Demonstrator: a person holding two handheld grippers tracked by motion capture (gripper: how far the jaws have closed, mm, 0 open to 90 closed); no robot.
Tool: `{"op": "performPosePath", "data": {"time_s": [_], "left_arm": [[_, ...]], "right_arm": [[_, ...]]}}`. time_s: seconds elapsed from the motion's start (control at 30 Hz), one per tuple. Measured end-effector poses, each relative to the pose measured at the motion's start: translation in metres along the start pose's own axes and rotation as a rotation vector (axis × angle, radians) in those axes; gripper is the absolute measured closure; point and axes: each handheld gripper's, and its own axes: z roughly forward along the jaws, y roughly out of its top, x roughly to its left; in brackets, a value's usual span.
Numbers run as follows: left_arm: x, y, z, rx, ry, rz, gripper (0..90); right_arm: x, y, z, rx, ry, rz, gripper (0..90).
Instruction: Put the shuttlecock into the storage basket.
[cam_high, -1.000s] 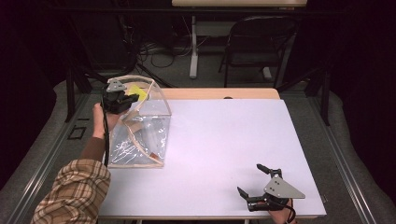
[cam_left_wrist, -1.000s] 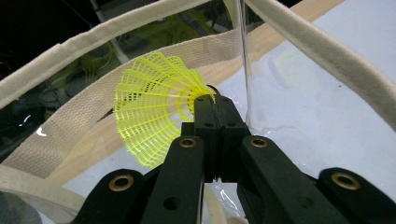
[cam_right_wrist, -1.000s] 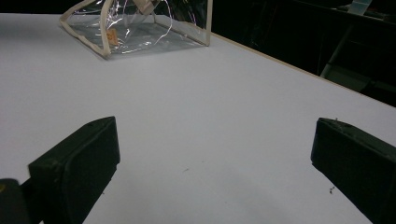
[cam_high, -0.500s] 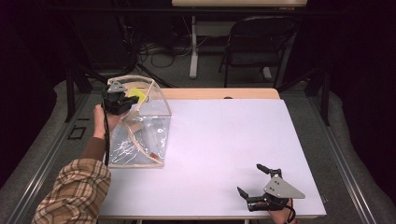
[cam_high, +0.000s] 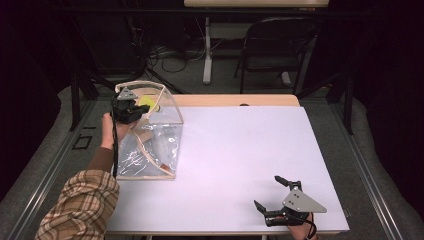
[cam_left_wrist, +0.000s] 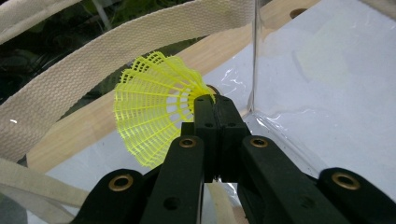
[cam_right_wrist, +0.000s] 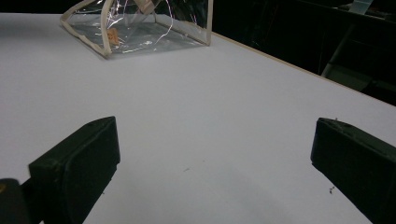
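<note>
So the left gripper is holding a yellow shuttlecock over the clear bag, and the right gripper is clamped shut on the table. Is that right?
Not quite. The right gripper is open, not shut: the right gripper view shows its jaws spread wide apart over the bare white table. The rest holds: the left gripper is shut on the yellow shuttlecock at the clear bag.
</note>
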Motion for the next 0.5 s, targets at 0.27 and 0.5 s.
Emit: {"op": "performPosePath", "data": {"time_s": [0.27, 0.5], "left_arm": [[0.0025, -0.0013, 0.0024, 0.014, -0.004, -0.012, 88.8], [0.0085, -0.0029, -0.0051, -0.037, 0.038, -0.082, 56.6]], "right_arm": [[-0.0001, -0.0002, 0.0003, 0.000, 0.002, 0.000, 0.8], [-0.0002, -0.0002, 0.0003, 0.000, 0.001, 0.000, 0.8]]}}
